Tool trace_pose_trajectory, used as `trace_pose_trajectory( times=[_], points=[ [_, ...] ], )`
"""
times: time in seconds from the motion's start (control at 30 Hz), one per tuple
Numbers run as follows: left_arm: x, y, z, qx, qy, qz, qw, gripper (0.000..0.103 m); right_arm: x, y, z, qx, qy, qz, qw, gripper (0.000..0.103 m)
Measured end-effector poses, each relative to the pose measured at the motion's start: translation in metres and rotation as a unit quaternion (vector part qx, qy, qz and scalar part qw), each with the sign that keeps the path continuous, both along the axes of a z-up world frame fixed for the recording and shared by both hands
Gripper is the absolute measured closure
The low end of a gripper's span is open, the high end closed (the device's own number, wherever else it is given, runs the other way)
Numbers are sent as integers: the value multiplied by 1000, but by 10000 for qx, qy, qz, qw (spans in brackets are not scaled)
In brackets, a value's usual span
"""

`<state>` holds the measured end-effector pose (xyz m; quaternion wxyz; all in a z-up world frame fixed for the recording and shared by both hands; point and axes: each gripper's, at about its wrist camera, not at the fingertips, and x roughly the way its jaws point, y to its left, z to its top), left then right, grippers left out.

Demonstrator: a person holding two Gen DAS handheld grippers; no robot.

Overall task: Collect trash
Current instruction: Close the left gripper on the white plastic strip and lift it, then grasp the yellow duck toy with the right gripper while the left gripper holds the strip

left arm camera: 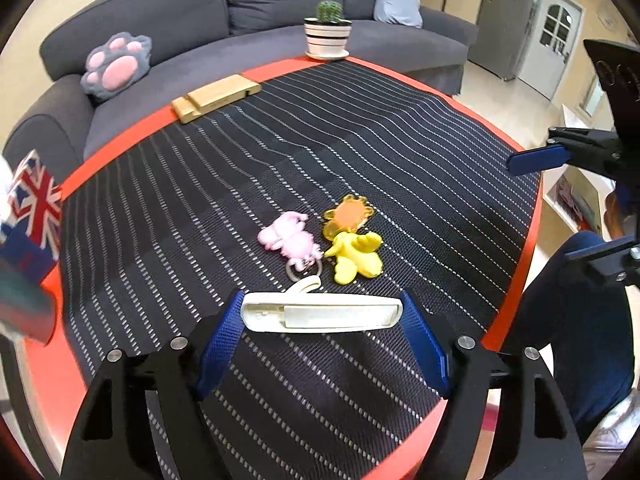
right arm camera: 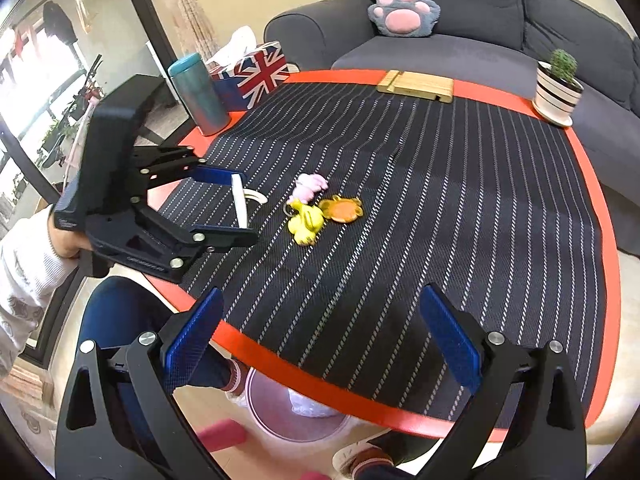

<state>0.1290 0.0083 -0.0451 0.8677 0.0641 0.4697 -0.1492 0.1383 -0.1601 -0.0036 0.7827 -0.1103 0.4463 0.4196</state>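
Observation:
A long white plastic piece [left arm camera: 320,314] spans the blue pads of my left gripper [left arm camera: 322,304], which is shut on its two ends just above the striped mat [left arm camera: 360,140]. The right wrist view shows the same grip from the side: the left gripper [right arm camera: 245,206] holds the white piece [right arm camera: 239,200] near the table's left edge. My right gripper [right arm camera: 320,340] stands open over the table's near rim with nothing between its fingers. It also shows at the right of the left wrist view [left arm camera: 560,208]. A round bin [right arm camera: 276,420] with a white liner sits on the floor below the rim.
A pink toy [left arm camera: 288,240], a yellow toy [left arm camera: 356,258] and an orange flower-shaped piece [left arm camera: 346,216] lie mid-mat. Along the red table's [right arm camera: 600,208] edges: wooden stand [right arm camera: 416,86], potted cactus [right arm camera: 558,84], teal bottle [right arm camera: 198,94], flag tissue box [right arm camera: 260,74]. A grey sofa [left arm camera: 160,12] lies beyond. A person's legs [right arm camera: 120,320] are close by.

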Motion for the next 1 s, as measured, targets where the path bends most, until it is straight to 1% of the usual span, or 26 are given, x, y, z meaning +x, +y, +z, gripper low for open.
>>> trace_pose_trajectory(
  times=[0.27, 0.63, 0.67, 0.7, 0.83, 0.87, 1.0],
  points=[
    [-16, 21, 14, -162, -83, 293, 9994, 29, 15, 36, -5, -146, 69, 104, 9998, 6],
    [-30, 38, 10, -341, -63, 445, 9984, 29, 36, 83, -30, -512, 380, 53, 9980, 6],
    [-32, 38, 10, -364, -70, 451, 9983, 29, 38, 87, -33, -549, 407, 37, 9977, 10],
    [-34, 39, 10, -379, -78, 459, 9982, 29, 39, 89, -35, -578, 428, 33, 9974, 17],
    [-38, 43, 9, -454, -108, 519, 9976, 29, 42, 100, -47, -743, 515, -12, 9959, 28],
    [-39, 44, 8, -469, -113, 531, 9974, 29, 43, 101, -49, -757, 539, -33, 9957, 34],
    [-43, 46, 7, -520, -133, 560, 9970, 29, 46, 106, -56, -830, 593, -91, 9947, 47]
  ],
)
